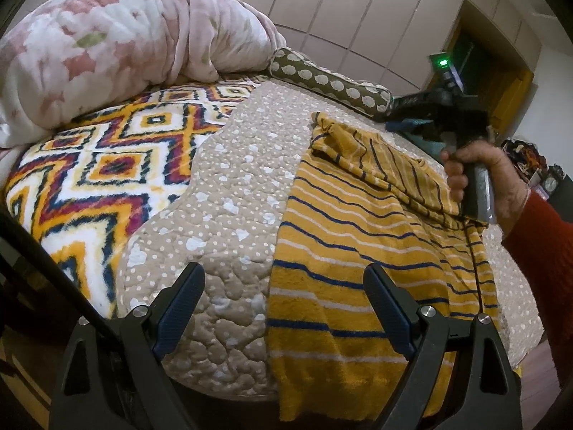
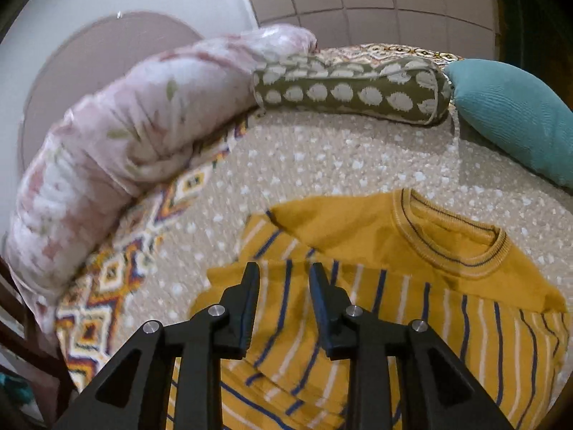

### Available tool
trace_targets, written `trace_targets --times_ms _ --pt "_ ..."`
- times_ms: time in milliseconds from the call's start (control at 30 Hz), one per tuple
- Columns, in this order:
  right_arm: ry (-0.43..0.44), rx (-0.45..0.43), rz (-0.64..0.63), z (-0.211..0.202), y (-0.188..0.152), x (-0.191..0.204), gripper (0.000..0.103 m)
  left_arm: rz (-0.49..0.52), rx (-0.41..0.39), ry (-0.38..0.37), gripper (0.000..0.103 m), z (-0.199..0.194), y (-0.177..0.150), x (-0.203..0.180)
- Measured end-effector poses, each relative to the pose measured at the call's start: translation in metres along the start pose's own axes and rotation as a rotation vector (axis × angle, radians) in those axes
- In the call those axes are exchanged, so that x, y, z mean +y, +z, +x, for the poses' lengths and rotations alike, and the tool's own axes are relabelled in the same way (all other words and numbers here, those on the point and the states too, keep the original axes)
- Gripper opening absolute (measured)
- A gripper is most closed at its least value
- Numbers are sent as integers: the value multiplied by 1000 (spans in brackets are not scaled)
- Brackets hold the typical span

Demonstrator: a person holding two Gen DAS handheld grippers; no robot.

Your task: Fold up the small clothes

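Note:
A small mustard-yellow sweater with blue and white stripes [image 1: 358,236] lies on the beige dotted quilt [image 1: 229,193], its hem hanging over the near edge. My left gripper [image 1: 284,283] is open and empty above the hem's left side. In the right wrist view the sweater [image 2: 394,308] shows its ribbed collar [image 2: 458,247] and a sleeve folded across the chest. My right gripper [image 2: 284,272] hovers over that folded sleeve, its jaws a little apart with nothing between them. The right gripper's body, held by a hand, shows in the left wrist view [image 1: 465,150].
A pink floral duvet [image 1: 118,43] is bunched at the back left on a zigzag-patterned blanket [image 1: 89,165]. An olive bolster with white hedgehogs [image 2: 351,89] and a teal cushion [image 2: 515,114] lie along the far side. Wardrobe doors stand behind.

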State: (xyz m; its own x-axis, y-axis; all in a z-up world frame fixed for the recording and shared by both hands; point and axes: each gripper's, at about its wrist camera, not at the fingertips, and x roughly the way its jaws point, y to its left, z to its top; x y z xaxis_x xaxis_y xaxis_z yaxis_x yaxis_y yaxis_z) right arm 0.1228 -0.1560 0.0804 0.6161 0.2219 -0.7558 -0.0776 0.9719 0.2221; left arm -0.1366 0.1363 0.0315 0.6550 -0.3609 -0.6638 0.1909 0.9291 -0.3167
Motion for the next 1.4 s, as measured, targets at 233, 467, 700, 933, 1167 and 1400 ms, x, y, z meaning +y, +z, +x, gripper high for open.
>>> trace_targets --times_ms 233,467,700,933,1167,1400 --pt "-17 182 -12 63 -35 17 32 20 3 16 89 -9 -1 -4" --pt "152 57 49 -14 -64 6 34 22 44 25 89 -9 7 3" --pt "68 -33 241 -134 -146 -106 54 -8 154 -45 89 29 36 16" --pt "113 -20 537 -174 -255 -202 54 51 236 -94 89 79 42 -3" --pt "396 -79 617 -161 -298 -186 55 13 321 -259 50 92 34 -24" --pt "524 -42 526 -136 -296 -129 56 -60 280 -266 49 79 14 -22"
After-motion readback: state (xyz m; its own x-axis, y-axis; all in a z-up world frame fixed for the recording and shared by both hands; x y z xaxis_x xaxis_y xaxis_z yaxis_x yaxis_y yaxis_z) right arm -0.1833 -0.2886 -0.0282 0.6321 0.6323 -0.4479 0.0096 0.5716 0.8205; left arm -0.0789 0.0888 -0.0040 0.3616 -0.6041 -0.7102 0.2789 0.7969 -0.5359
